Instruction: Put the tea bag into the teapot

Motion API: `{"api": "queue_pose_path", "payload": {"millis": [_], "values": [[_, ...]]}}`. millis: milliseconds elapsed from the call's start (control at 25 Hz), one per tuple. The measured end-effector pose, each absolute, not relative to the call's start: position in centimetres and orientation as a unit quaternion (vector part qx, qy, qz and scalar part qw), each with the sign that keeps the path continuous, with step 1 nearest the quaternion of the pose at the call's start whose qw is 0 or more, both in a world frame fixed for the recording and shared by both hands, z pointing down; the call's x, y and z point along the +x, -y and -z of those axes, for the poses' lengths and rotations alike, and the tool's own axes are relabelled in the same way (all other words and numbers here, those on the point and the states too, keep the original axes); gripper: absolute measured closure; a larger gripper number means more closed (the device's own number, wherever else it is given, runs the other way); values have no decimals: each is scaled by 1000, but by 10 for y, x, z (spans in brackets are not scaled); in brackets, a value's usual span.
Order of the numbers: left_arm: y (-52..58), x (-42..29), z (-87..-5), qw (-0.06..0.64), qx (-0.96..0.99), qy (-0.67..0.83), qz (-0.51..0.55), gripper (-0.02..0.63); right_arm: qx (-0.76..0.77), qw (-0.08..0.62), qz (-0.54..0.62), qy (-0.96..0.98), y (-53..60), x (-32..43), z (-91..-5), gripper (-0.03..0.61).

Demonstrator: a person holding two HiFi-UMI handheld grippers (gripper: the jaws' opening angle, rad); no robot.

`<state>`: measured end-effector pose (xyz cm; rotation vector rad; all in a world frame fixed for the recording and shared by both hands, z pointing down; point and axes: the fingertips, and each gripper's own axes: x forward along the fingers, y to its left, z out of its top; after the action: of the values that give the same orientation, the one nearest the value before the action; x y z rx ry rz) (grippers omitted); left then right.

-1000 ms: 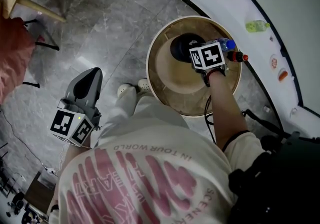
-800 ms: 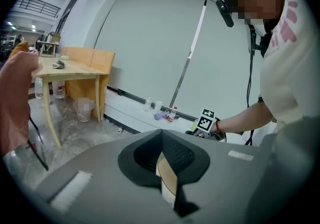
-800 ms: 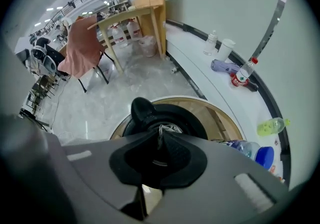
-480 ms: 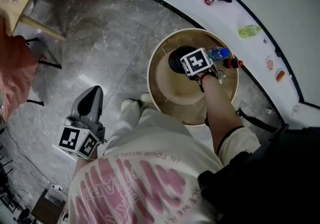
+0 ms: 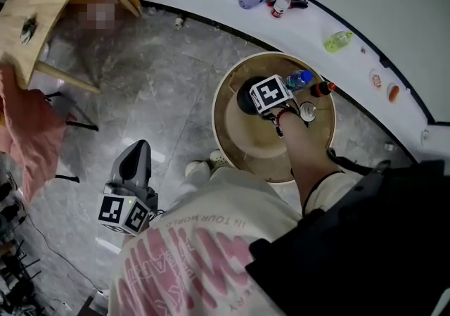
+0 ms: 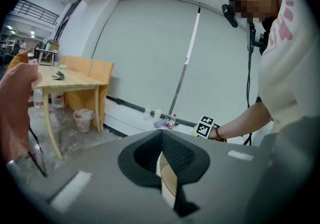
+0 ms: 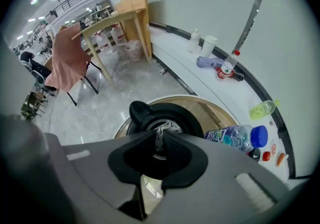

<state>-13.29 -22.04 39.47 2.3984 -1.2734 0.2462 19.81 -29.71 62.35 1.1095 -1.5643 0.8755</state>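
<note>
The black teapot (image 7: 187, 118) stands open on a round wooden table (image 5: 242, 138), its spout (image 7: 140, 111) towards the left of the right gripper view. My right gripper (image 7: 161, 142) is shut on the pale, crumpled tea bag (image 7: 162, 132) and holds it right over the teapot's mouth. In the head view that gripper's marker cube (image 5: 271, 94) covers most of the teapot (image 5: 246, 95). My left gripper (image 5: 137, 153) hangs by my side over the floor, left of the table; it is shut and holds nothing.
A blue-capped bottle (image 7: 239, 138) and a red-capped one (image 5: 322, 88) stand on the table beside the teapot, with a small round metal piece (image 5: 307, 111). A curved white ledge (image 5: 351, 61) carries more bottles. A wooden table (image 5: 49, 5) stands far left.
My right gripper has shifted left, closer over the teapot, with the tea bag still in it. The left gripper has stayed at my side. My head view has shifted.
</note>
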Motion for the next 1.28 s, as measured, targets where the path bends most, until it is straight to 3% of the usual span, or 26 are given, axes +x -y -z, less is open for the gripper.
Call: {"api": "queue_pose_path", "payload": {"millis": [280,360,680,1280], "values": [[216,-129,-379,199,872,439,-87,599,471,461,-372,654,279,195,-605,515],[217,-126,-374,191,877,432,-87,599,480,459,-361,655,278,195,-600,557],[217,-116,-361,186,896,396,-81,599,527,419,-346,653,275,200,-564,574],[218,-70,-362,173,943,273,-78,598,526,189,-272,783,214,125,-404,574]]}}
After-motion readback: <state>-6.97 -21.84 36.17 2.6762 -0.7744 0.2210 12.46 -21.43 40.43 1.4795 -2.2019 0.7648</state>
